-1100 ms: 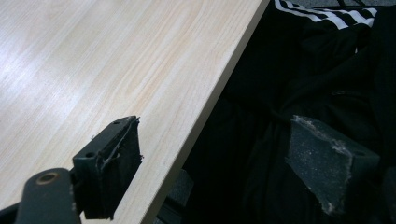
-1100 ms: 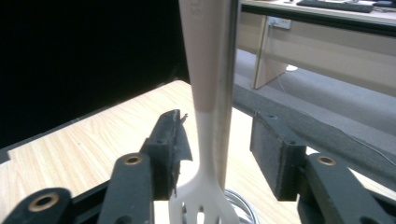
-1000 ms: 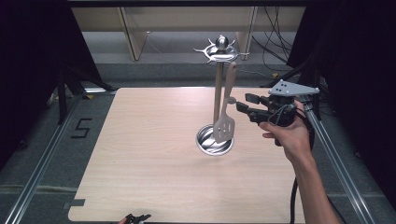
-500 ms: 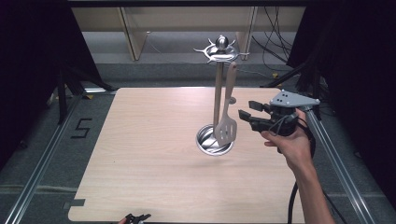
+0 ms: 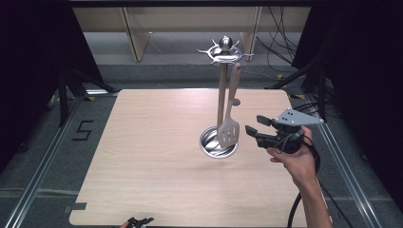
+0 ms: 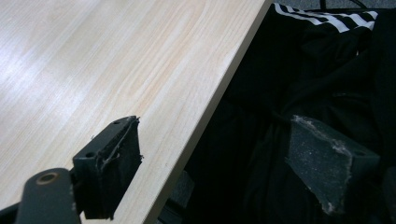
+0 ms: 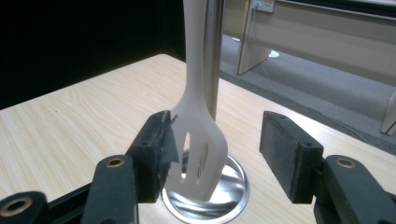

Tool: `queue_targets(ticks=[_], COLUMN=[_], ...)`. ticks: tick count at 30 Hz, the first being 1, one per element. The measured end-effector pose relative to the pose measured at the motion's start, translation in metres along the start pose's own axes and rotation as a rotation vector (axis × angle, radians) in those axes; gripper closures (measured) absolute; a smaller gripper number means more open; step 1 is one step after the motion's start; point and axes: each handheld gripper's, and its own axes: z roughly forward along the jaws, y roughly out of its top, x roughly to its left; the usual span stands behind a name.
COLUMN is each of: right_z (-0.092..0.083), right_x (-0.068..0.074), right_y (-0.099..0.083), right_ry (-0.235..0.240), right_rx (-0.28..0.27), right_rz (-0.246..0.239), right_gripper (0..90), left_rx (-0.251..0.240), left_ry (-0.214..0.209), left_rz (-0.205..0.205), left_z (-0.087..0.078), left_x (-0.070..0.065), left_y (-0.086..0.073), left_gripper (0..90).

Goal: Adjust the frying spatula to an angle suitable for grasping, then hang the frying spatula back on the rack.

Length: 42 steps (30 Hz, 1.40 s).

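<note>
Two tongs appear: the left tongs [image 6: 219, 172], jaws spread and empty, sit at the table's [image 5: 152, 142] near edge. Farther on, the right tongs [image 5: 253, 126], jaws just opening, stand beside the slotted spatula [image 5: 229, 130], which hangs from the steel rack [image 5: 221, 95] over its round base.

The right gripper [image 5: 253, 129] has sunk beside the spatula [image 5: 229, 129], jaws opening

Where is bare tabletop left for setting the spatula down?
Bare wood runs left of the stand's base to the table edge, and along the near edge. It is crowded right of the base, where the spatula hangs beside the right claw.
</note>
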Motion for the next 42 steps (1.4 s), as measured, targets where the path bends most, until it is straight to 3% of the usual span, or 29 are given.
queue_targets(ticks=[5, 6, 12, 15, 18, 23, 26, 29, 30, 35, 40, 41, 42], right_z=[0.001, 0.0, 0.002, 0.004, 0.006, 0.009, 0.011, 0.011, 0.011, 0.01, 0.008, 0.008, 0.008], right_x=[0.001, -0.001, 0.001, 0.0, 0.0, -0.004, -0.004, -0.004, -0.001, 0.005, 0.007, 0.008, 0.006], right_y=[-0.013, -0.014, -0.024, -0.032, -0.042, -0.06, -0.068, -0.073, -0.075, -0.081, -0.086, -0.087, -0.088], right_ry=[-0.008, 0.003, -0.006, -0.007, 0.003, 0.001, -0.003, 0.001, 0.003, 0.021, 0.022, 0.031, 0.023], right_rx=[-0.008, 0.019, 0.032, 0.038, 0.076, 0.139, 0.146, 0.174, 0.183, 0.216, 0.219, 0.214, 0.214], right_rz=[0.025, 0.004, 0.035, 0.024, 0.019, 0.058, 0.071, 0.056, 0.074, 0.064, 0.06, 0.086, 0.068], right_gripper=[44.0, 43.8, 42.4, 41.3, 40.4, 38.6, 36.8, 34.2, 34.2, 32.8, 31.0, 30.9, 30.7], left_rx=[-0.002, 0.0, 0.0, -0.002, 0.007, -0.002, 0.002, -0.001, -0.002, -0.008, -0.003, -0.005, -0.005], left_ry=[-0.003, 0.003, -0.002, -0.002, -0.001, 0.003, -0.007, -0.001, 0.009, -0.014, -0.002, -0.003, 0.0], left_rz=[-0.005, -0.003, 0.0, -0.001, 0.001, -0.005, -0.004, 0.004, 0.007, -0.004, 0.011, 0.009, 0.008], left_z=[0.0, 0.0, 0.0, 0.001, 0.002, 0.001, 0.001, 0.0, 0.0, 0.0, -0.001, -0.001, -0.001], left_x=[0.0, 0.0, 0.001, 0.001, -0.001, 0.0, 0.0, -0.001, -0.001, 0.0, -0.001, -0.001, -0.001], left_y=[0.0, 0.0, 0.001, 0.003, 0.003, 0.003, 0.002, 0.003, 0.003, 0.003, 0.003, 0.004, 0.004], left_gripper=[16.9, 16.9, 16.9, 16.9, 16.9, 16.8, 16.9, 16.9, 16.8, 16.9, 16.9, 16.9, 16.8])
